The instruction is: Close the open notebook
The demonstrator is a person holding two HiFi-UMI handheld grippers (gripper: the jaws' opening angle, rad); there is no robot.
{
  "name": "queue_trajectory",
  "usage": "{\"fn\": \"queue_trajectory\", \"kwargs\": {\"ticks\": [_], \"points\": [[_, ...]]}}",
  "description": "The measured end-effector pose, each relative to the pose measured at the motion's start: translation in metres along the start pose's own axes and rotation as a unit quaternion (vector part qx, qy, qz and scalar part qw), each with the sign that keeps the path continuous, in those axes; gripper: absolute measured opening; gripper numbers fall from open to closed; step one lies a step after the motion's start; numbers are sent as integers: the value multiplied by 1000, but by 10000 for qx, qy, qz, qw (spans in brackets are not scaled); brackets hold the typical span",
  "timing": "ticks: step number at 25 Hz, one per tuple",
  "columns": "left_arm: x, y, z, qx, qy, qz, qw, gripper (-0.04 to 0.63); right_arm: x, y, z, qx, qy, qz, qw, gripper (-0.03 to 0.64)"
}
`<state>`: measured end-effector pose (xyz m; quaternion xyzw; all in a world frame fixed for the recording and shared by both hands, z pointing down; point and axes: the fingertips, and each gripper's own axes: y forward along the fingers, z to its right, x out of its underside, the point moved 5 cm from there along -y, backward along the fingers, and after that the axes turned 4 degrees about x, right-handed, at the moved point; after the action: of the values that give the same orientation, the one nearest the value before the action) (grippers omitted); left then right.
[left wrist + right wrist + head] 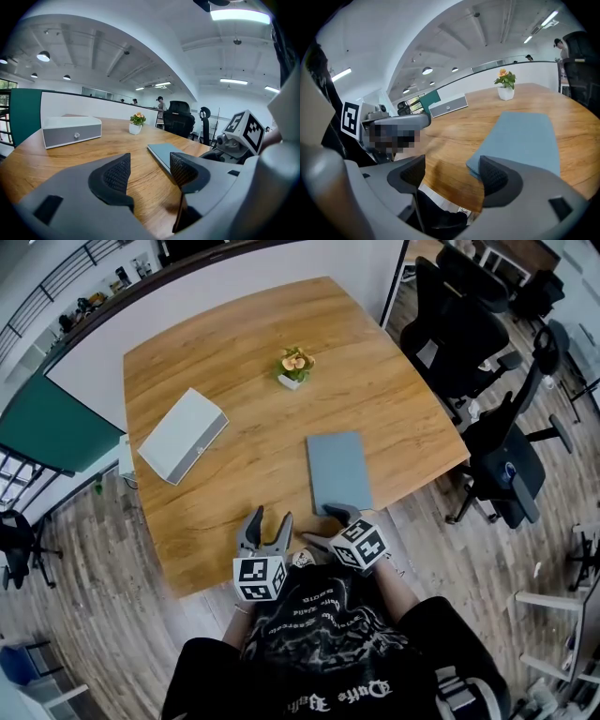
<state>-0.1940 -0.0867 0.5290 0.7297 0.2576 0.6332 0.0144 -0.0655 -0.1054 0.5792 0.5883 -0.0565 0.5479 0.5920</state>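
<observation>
Just one notebook, one box, one plant

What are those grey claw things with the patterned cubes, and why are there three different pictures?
No robot here: a person holds a two-jaw gripper in each hand, and the patterned cubes are part of them. The head view comes from a camera on the person's head, looking down at the wooden table. The other two come from cameras riding on the left gripper and right gripper, looking along their jaws. On the table lie a closed grey-blue notebook, a small potted plant and a grey box with a knob. Both grippers are open and hold nothing; the right one's jaws stand at the notebook's near corner.
</observation>
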Motion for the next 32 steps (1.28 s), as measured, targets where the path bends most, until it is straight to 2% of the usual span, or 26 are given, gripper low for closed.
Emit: {"fn": "queue_trajectory", "kwargs": {"ticks": [5,9,13,21,26,30,32], "points": [[-16,2,10,164,237,187,9994,287,-23,-33,12,505,-61,791,9956,358],[-26,4,19,379,385,294,9981,287,-37,-67,26,1038,26,1431,9843,350],[-36,6,28,577,532,423,9960,287,-41,-98,36,1645,-99,1813,9695,337],[-46,6,44,810,761,542,9923,287,-21,-147,47,2566,16,2168,9419,331],[-44,6,46,821,869,549,9913,287,-15,-163,56,3171,-69,2337,9191,331],[-41,6,46,851,910,538,9907,287,-13,-162,56,3264,-179,2339,9157,330],[-42,6,47,852,935,539,9905,287,-12,-162,56,3301,-256,2335,9143,292]]}}
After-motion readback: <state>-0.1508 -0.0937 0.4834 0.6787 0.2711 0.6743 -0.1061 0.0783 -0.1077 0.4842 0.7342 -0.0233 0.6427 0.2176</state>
